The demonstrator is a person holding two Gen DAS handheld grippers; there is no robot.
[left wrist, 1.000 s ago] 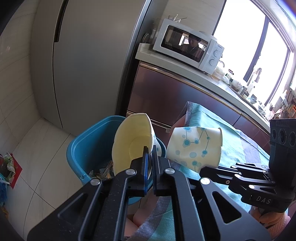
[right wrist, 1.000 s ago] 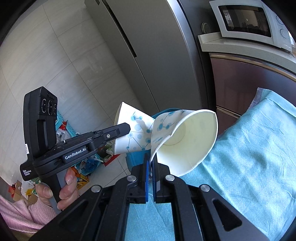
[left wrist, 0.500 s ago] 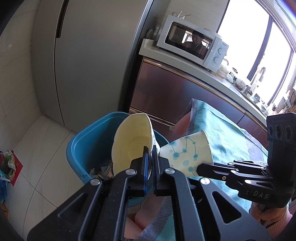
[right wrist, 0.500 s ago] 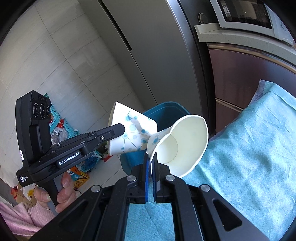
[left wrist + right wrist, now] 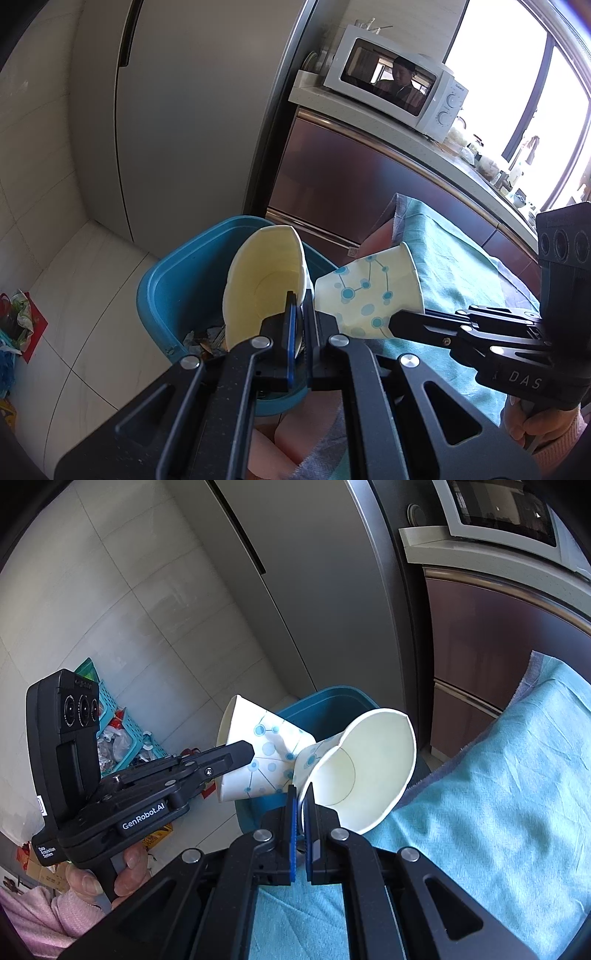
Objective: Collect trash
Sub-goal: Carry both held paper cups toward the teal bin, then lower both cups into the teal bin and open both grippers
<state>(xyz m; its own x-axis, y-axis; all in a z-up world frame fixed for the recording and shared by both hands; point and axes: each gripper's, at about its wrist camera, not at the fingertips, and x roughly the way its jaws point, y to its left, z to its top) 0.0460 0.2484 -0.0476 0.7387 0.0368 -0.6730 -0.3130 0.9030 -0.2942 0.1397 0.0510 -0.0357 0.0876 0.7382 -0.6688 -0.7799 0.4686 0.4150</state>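
Nearest to us, our left gripper (image 5: pixel 300 310) is clamped on the rim of a paper cup (image 5: pixel 264 284), its cream inside turned toward the camera and its wall pinched flat between the pads. Our right gripper (image 5: pixel 303 797) is likewise pressed tight on the rim of a second paper cup (image 5: pixel 369 768), white with blue dots and lines on the outside, its mouth squashed into an oval. From the right wrist view the two cups meet bottom to bottom, touching or nearly so; we cannot tell which. A hand (image 5: pixel 110 875) with a pink sleeve grips the left tool's handle.

Just beyond and below both cups stands the blue trash bin (image 5: pixel 177 280) on the tiled floor, crumpled scraps visible at its bottom. The left cup hangs over the bin's opening; the right cup hangs over the bin's rim, at the corner of the table covered with a teal cloth (image 5: pixel 498 794).

Farther off, a grey refrigerator (image 5: pixel 184 110) rises behind the bin, and a white microwave (image 5: pixel 399 92) sits at the end of the counter (image 5: pixel 424 144) next to it.
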